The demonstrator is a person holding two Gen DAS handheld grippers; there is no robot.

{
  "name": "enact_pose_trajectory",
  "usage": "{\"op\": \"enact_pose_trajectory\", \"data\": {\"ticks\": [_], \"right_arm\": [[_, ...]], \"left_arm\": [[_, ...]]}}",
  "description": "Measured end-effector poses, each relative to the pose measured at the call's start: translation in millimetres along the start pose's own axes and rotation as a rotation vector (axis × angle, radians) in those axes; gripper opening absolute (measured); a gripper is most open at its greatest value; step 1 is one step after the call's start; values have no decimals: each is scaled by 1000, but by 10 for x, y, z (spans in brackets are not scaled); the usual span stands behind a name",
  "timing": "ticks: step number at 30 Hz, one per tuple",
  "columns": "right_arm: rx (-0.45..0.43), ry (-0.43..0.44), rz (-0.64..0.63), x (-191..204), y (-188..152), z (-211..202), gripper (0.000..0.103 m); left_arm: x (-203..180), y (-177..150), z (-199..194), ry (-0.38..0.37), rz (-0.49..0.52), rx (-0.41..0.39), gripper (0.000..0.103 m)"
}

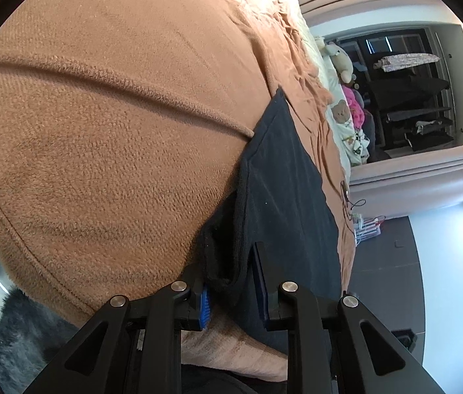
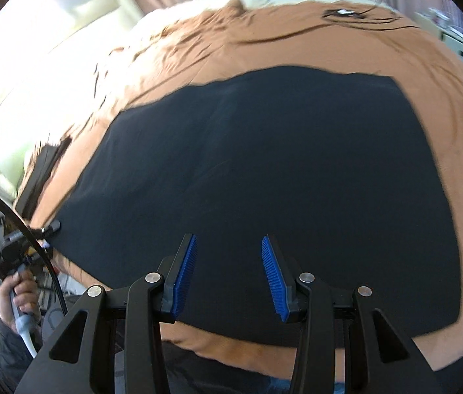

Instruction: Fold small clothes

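Place: a home bedroom
Signs: bed (image 1: 300, 75) under a brown blanket (image 1: 106, 124), teddy bear (image 1: 341, 57), open wardrobe (image 1: 412, 95)

black garment (image 1: 284, 177) hides the left tool's (image 1: 231, 292) grip.

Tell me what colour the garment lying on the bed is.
The garment is plain black, best seen from the right wrist.

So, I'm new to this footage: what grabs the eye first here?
The dark garment spread flat over the brown blanket fills the right wrist view, with the right gripper open above its near edge. In the left wrist view, the left gripper straddles a bunched edge of that garment.
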State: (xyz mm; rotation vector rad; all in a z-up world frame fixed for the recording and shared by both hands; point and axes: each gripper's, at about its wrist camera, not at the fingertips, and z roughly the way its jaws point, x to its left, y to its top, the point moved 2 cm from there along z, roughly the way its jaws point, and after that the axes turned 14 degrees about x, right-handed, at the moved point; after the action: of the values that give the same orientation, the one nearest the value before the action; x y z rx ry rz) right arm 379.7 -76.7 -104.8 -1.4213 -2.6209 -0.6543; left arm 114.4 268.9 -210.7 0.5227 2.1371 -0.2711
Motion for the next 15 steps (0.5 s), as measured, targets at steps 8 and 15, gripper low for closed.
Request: {"op": "enact_pose_trajectory", "data": {"ticks": [8, 15], "right_arm": [[94, -47, -134, 281, 432, 479, 32], [131, -117, -158, 362, 808, 889, 21]], "left_arm": [[52, -35, -40, -21, -24, -5, 22], [3, -60, -39, 3, -54, -20, 22]]}}
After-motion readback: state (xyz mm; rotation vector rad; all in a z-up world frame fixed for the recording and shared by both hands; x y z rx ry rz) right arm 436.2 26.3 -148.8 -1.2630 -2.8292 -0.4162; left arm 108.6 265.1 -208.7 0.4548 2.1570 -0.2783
